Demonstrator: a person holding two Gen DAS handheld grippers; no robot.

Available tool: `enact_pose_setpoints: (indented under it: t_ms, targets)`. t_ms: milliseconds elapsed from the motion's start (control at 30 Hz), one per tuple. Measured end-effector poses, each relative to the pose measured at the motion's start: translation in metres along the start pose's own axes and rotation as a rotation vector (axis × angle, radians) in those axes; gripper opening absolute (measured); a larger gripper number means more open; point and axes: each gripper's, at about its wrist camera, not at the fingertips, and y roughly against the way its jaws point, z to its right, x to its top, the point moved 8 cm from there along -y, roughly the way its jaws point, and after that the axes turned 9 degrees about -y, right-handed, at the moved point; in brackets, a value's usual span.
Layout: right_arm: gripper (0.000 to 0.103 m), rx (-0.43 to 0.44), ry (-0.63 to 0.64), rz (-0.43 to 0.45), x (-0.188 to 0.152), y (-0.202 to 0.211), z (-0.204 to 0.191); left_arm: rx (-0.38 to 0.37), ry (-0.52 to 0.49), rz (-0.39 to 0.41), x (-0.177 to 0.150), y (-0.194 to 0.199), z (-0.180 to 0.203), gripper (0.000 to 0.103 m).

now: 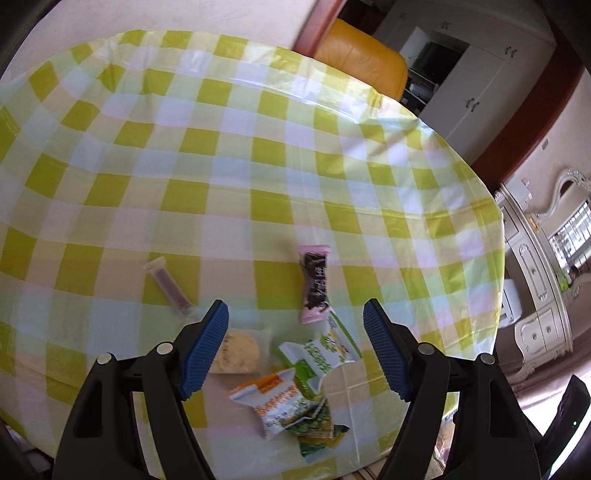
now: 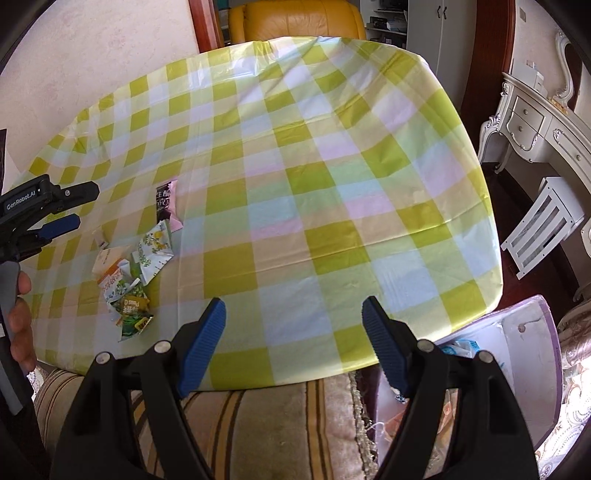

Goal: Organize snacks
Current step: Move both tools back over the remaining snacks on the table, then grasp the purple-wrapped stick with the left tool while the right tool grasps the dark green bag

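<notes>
Several snack packets lie in a loose pile near the table's front edge. In the left wrist view I see a pink-and-dark wrapped bar (image 1: 314, 284), a clear stick with a purple filling (image 1: 168, 288), a round cracker in clear wrap (image 1: 238, 350), a green-and-white packet (image 1: 321, 350), an orange-and-white packet (image 1: 266, 397) and crumpled green packets (image 1: 314, 432). My left gripper (image 1: 295, 308) hangs open just above the pile, holding nothing. My right gripper (image 2: 293, 304) is open and empty over bare cloth, well to the right of the pile (image 2: 136, 273). The left gripper (image 2: 86, 205) also shows there, held by a hand.
The table (image 2: 332, 166) wears a green, yellow and white check cloth. An orange chair (image 2: 295, 18) stands at its far side. A striped cushion (image 2: 258, 424) lies below the front edge. A purple-rimmed box (image 2: 517, 350) with packets inside sits at the lower right, near a white stool (image 2: 546, 229).
</notes>
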Motion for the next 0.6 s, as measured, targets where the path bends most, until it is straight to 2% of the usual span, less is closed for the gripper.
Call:
enact_pose_setpoints:
  t_ms: [200, 333, 467, 600]
  targets:
    - [0.076, 0.06, 0.068, -0.033, -0.009, -0.014, -0.045, 0.111, 0.141, 0.005, 0.0, -0.004, -0.076, 0.073]
    - [0.076, 0.094, 0.134, -0.058, -0.019, -0.023, -0.076, 0.156, 0.211, -0.02, -0.008, -0.013, -0.113, 0.072]
    - [0.076, 0.119, 0.205, -0.078, -0.027, -0.027, -0.102, 0.167, 0.238, -0.05, -0.016, -0.026, -0.127, 0.068]
    - [0.076, 0.127, 0.278, -0.095, -0.037, -0.032, -0.122, 0.182, 0.213, -0.079, -0.019, -0.039, -0.124, 0.063]
